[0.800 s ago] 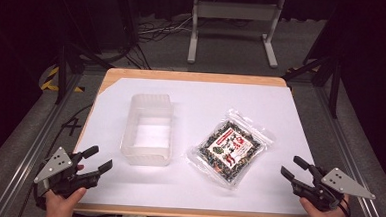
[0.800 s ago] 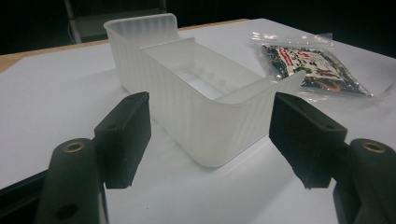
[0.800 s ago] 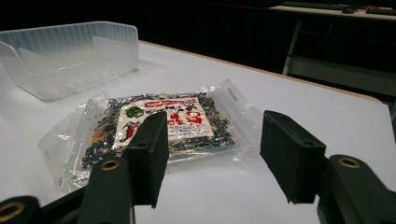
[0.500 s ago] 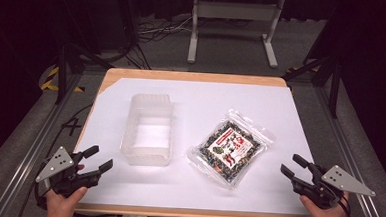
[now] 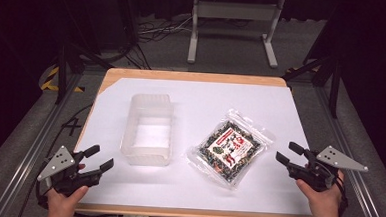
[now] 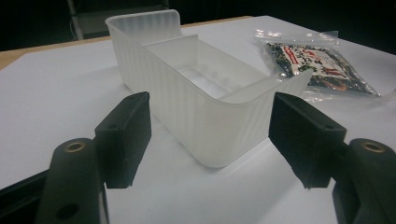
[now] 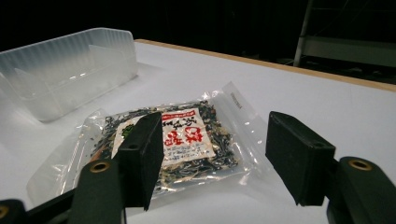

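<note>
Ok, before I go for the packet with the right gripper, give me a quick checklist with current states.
1. Right gripper jaws open, nothing between them: ok.
2. Left gripper open, holding nothing: ok.
3. Packet lies flat on the table, clear of the bin: ok.
4. Bin upright, open top, nothing inside: ok.
5. Path from right gripper to packet free of other things: ok.
6. Packet fits flat inside the bin: cannot tell.
</note>
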`<state>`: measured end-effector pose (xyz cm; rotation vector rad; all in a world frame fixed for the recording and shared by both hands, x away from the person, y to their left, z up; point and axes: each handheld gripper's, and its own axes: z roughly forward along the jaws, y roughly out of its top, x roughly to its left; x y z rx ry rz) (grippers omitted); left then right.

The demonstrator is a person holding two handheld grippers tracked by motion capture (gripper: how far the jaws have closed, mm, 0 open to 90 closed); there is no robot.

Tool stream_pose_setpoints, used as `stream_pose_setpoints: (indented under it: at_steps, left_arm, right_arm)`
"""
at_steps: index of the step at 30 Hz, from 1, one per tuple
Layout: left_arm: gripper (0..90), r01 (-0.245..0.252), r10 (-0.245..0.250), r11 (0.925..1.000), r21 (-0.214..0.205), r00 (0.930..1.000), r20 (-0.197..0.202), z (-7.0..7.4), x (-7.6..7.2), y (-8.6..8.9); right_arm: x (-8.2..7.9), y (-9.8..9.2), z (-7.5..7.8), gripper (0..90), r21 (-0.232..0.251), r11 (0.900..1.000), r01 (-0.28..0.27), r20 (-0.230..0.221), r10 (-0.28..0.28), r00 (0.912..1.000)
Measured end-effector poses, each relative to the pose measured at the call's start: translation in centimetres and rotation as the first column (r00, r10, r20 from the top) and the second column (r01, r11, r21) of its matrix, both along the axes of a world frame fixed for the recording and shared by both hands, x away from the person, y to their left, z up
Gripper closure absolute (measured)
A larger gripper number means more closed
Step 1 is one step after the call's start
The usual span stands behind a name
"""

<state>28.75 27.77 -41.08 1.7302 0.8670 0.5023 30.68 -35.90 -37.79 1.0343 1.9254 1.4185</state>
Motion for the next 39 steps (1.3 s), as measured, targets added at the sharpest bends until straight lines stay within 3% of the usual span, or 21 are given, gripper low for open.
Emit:
stream_pose_setpoints:
  at_steps: [8, 14, 20, 22, 30, 34, 39]
  left_arm:
    - [30.6, 0.002, -0.002, 1.0000, 0.004, 1.0000, -0.006, -0.2, 0.0, 0.0]
    - [30.0, -0.003, 0.003, 1.0000, 0.002, 1.0000, -0.009, -0.2, -0.1, 0.1]
    - [29.8, -0.006, 0.006, 0.9999, 0.010, 0.9999, -0.009, -0.2, -0.2, 0.2]
    - [29.8, -0.009, 0.009, 0.9999, 0.007, 0.9999, -0.010, -0.2, -0.2, 0.2]
    - [29.9, -0.008, 0.008, 0.9999, 0.010, 0.9999, -0.011, -0.3, -0.3, 0.2]
    - [29.9, -0.009, 0.009, 0.9999, 0.010, 0.9998, -0.016, -0.4, -0.2, 0.2]
    - [30.0, -0.007, 0.007, 0.9998, 0.016, 0.9999, -0.011, -0.3, -0.3, 0.2]
  right_arm:
    - [2.3, 0.1, 1.2, 35.3, 0.016, 0.9998, 0.013, 0.005, -0.013, 0.9999]
    - [4.2, 0.3, 1.3, 33.4, 0.052, 0.9984, 0.023, -0.013, -0.022, 0.9997]
    - [5.5, 0.6, 1.2, 32.7, 0.059, 0.9980, 0.023, -0.023, -0.022, 0.9995]
    - [6.0, 0.8, 1.0, 33.5, 0.070, 0.9975, 0.013, -0.035, -0.010, 0.9993]
    - [7.8, 1.4, 0.1, 35.9, 0.036, 0.9983, 0.045, -0.095, -0.041, 0.9946]
    - [8.6, 1.5, -0.6, 38.9, 0.035, 0.9982, 0.050, -0.153, -0.044, 0.9873]
    - [9.2, 1.4, -1.6, 40.8, -0.005, 0.9953, 0.096, -0.205, -0.095, 0.9742]
